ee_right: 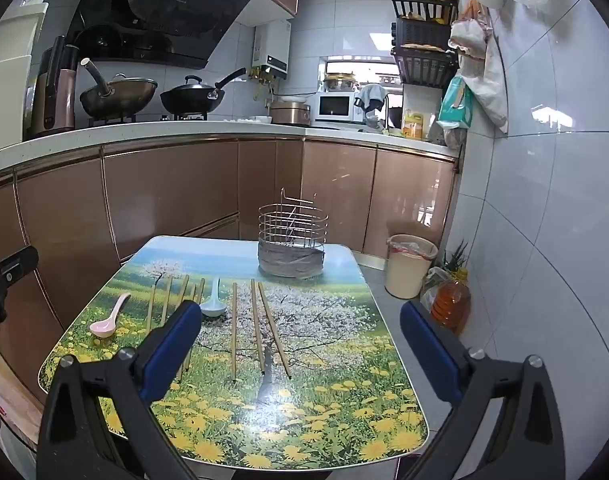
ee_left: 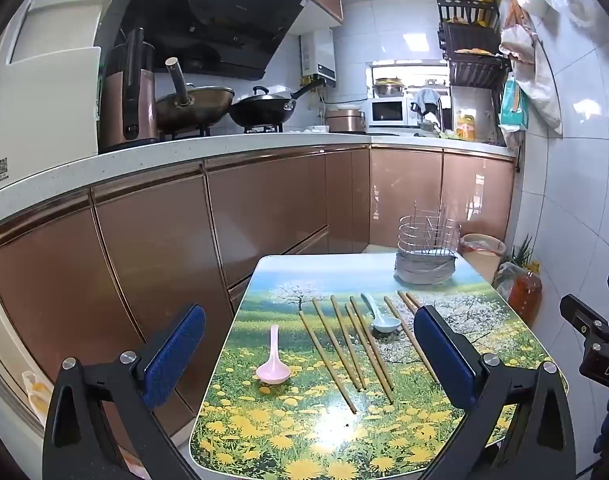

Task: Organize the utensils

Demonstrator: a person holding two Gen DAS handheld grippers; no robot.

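Evidently nothing was sorted yet: chopsticks [ee_right: 234, 332], pink spoon [ee_left: 273, 360] and blue spoon [ee_left: 380, 316] lay on the counter [ee_right: 344, 420], the wire holder [ee_right: 291, 240] looked empty, both grippers' jaws spread, holding nothing.

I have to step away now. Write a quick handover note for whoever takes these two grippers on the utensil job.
Left gripper: open, empty, above the table's near edge.
Right gripper: open, empty, likewise.
On the table: pink spoon, blue spoon, loose chopsticks lying in a row.
Wire holder stands at the far end; it appears to hold none of them.
Done: nothing yet.
Left: move the spoons and all chopsticks into the holder.
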